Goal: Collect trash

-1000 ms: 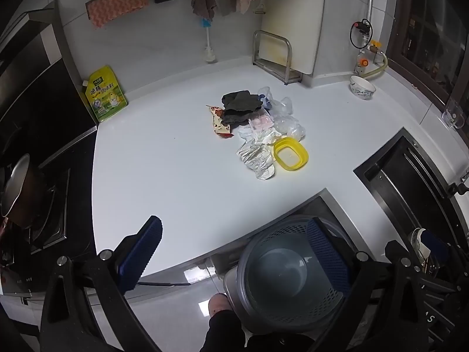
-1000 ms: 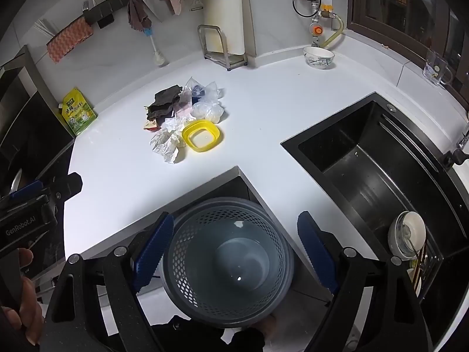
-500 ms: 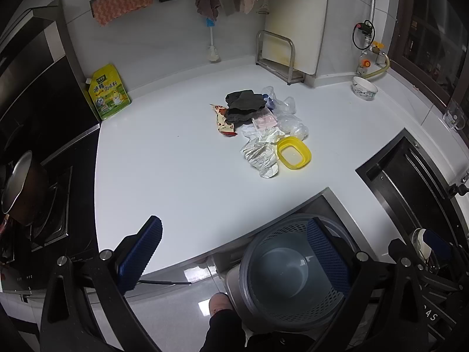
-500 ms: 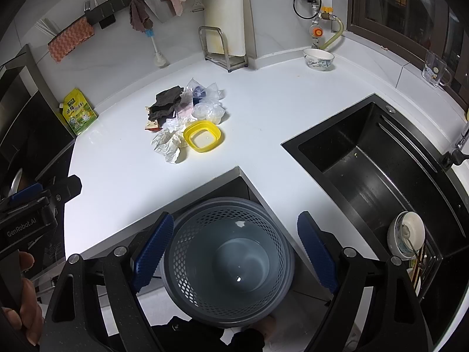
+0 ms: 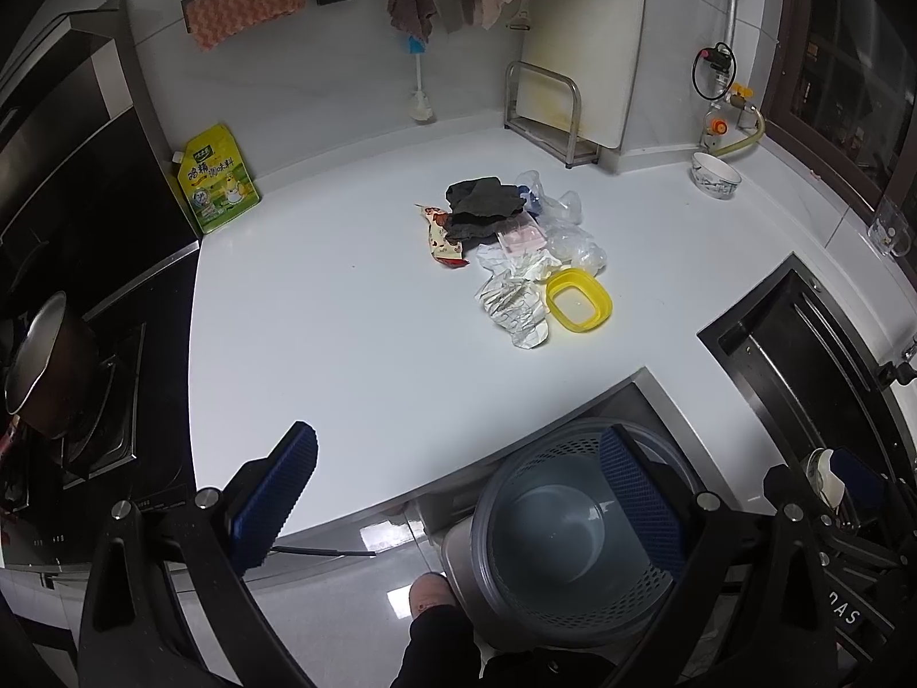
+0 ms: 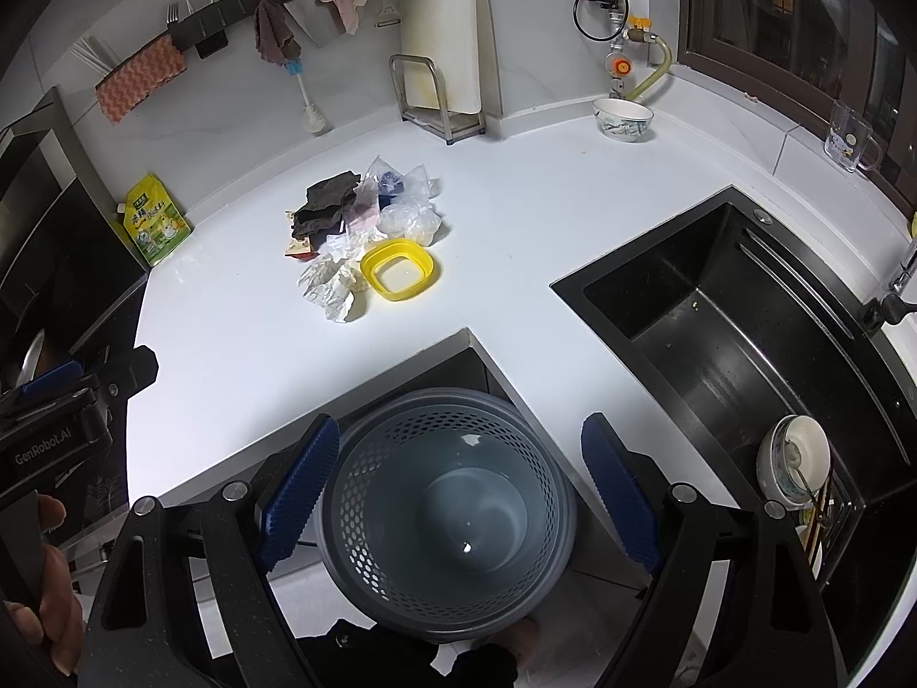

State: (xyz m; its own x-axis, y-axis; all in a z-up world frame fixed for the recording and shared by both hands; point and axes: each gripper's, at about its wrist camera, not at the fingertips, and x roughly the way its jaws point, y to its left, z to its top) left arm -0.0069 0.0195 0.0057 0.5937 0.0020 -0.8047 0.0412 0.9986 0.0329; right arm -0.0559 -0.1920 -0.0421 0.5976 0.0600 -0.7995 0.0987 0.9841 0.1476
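Trash pile (image 5: 510, 255) sits mid-counter (image 5: 344, 309), well back from the front edge; bin (image 6: 447, 510) stands on the floor in the counter's notch. Left tongs (image 5: 458, 501) and right tongs (image 6: 453, 493) both spread, empty. Best approach: reach for the nearest crumpled paper (image 5: 513, 309), pinch firmly, carry over the bin before releasing.

Two high, downward wrist views, sharing countertop (image 5: 355, 344) and bin (image 6: 447, 510).

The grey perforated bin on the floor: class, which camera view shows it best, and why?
The right wrist view. There the bin sits whole between the open fingers of the right gripper, rim and bare bottom both visible. In the left wrist view the bin is partly covered by a finger of the left gripper.
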